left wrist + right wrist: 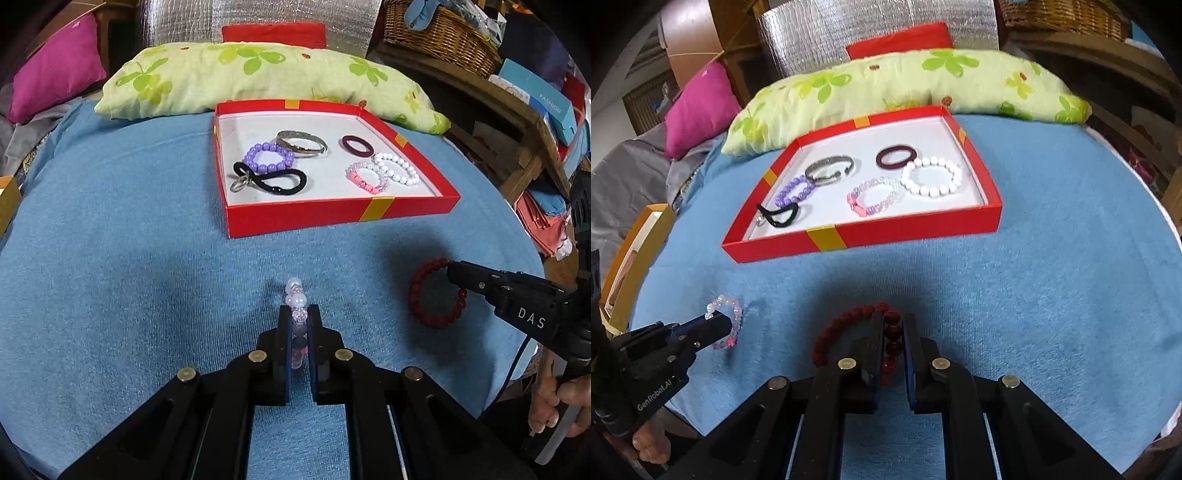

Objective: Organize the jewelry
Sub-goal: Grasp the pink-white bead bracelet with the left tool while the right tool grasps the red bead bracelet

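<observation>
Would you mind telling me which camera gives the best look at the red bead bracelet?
The left wrist view: the red bracelet shows there as a nearly full ring on the blue cloth, with the right claw closed on its far side. In the right wrist view the claw's own fingers cover part of it.

Red box [295, 218], blue cloth [129, 240], clover-print green pillow [221, 77].
</observation>
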Demonstrator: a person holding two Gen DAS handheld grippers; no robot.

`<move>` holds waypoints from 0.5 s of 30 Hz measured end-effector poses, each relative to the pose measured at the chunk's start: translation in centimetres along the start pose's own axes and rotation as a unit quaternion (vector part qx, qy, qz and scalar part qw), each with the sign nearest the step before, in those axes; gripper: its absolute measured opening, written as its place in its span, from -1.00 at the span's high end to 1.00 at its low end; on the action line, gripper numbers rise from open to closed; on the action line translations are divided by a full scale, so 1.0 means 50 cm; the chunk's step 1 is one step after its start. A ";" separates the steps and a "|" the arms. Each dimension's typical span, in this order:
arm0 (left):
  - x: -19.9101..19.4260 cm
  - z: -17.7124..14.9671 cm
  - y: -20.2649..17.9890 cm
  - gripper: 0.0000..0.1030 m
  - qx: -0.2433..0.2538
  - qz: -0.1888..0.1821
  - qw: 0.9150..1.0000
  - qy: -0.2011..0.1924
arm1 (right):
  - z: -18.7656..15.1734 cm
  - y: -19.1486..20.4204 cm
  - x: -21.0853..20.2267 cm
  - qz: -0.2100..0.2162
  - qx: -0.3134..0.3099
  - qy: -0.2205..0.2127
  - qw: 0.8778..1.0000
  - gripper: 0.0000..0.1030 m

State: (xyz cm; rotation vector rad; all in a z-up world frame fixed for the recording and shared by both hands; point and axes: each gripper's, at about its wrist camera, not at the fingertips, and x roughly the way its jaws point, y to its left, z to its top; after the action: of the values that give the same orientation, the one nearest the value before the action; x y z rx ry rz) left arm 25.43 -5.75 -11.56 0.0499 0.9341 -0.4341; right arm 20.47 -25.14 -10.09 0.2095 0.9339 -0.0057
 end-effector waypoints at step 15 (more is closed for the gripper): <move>0.008 -0.011 0.030 0.00 -0.047 -0.027 0.998 0.023 | -0.016 0.002 0.014 0.002 -0.024 0.039 0.999 0.68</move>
State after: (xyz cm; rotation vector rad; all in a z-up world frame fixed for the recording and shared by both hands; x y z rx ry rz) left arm 25.79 -4.38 -12.44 -0.0517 1.0028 -0.4400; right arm 20.25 -24.84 -11.08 0.1677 1.0101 0.0280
